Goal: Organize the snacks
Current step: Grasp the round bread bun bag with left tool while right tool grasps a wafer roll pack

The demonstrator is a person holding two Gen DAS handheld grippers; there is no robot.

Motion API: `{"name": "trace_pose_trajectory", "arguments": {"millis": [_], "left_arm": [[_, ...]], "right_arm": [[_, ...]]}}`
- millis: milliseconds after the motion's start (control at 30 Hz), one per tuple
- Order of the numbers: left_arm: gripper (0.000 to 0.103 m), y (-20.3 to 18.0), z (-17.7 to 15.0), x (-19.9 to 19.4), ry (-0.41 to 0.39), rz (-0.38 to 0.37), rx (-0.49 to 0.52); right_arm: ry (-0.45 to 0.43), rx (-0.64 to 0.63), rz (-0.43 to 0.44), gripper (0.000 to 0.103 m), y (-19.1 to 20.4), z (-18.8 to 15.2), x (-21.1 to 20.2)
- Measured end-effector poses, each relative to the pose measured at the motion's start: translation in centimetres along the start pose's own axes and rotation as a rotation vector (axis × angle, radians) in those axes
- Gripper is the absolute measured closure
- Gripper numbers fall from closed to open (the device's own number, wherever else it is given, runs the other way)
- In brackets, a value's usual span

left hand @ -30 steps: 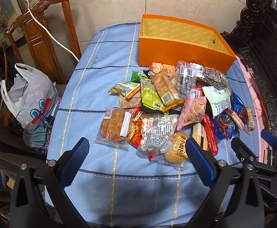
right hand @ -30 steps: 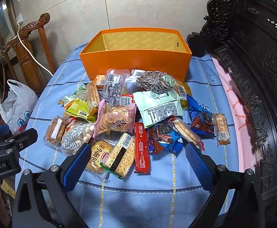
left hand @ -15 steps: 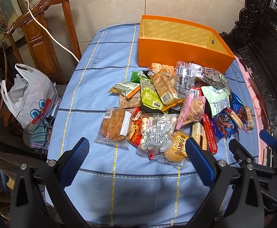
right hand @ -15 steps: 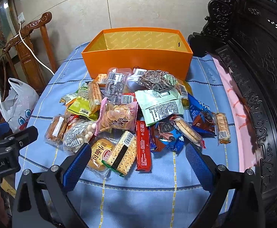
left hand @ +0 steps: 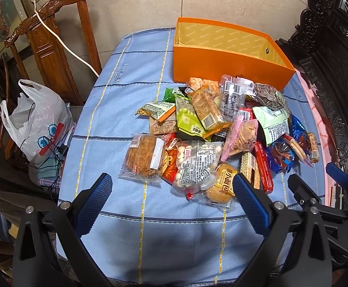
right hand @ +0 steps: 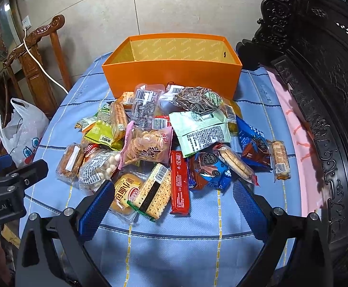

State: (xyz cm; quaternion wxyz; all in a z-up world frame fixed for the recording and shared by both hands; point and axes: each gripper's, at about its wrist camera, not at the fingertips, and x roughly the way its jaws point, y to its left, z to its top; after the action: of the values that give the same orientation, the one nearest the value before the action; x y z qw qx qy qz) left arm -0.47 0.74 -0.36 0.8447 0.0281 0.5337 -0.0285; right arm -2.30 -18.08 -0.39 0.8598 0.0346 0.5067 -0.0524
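Observation:
A pile of several wrapped snacks (left hand: 221,131) lies on a blue striped tablecloth (left hand: 126,119); it also shows in the right wrist view (right hand: 174,143). An open orange box (left hand: 228,64) stands behind the pile and looks empty; it also shows in the right wrist view (right hand: 171,76). My left gripper (left hand: 171,186) is open and empty, above the table's near side before a clear bag of white candies (left hand: 197,162). My right gripper (right hand: 171,191) is open and empty, over a cracker pack (right hand: 153,191) and a red bar (right hand: 179,181).
A carved wooden chair (left hand: 52,38) with a white cable stands at the far left. A white plastic bag (left hand: 35,124) sits beside the table's left edge. Dark carved furniture (right hand: 317,95) and a pink cloth (right hand: 293,129) line the right side.
Both grippers have crept slightly forward toward the snack pile. Both stay open and the snacks have not moved.

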Motion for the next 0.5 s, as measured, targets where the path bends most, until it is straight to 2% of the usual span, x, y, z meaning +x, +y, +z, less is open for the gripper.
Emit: {"name": "trace_pose_trajectory", "arguments": {"millis": [367,500], "left_arm": [[0.004,1.1,0.7,1.6,0.015,-0.041,-0.027],[0.004,1.5,0.8,2.8,-0.045,0.02,0.089]], "right_arm": [[-0.013,0.066,-0.014,0.004,-3.0,0.6,0.9],[-0.066,0.021,-0.101,0.004,-4.7,0.6,1.1]]}}
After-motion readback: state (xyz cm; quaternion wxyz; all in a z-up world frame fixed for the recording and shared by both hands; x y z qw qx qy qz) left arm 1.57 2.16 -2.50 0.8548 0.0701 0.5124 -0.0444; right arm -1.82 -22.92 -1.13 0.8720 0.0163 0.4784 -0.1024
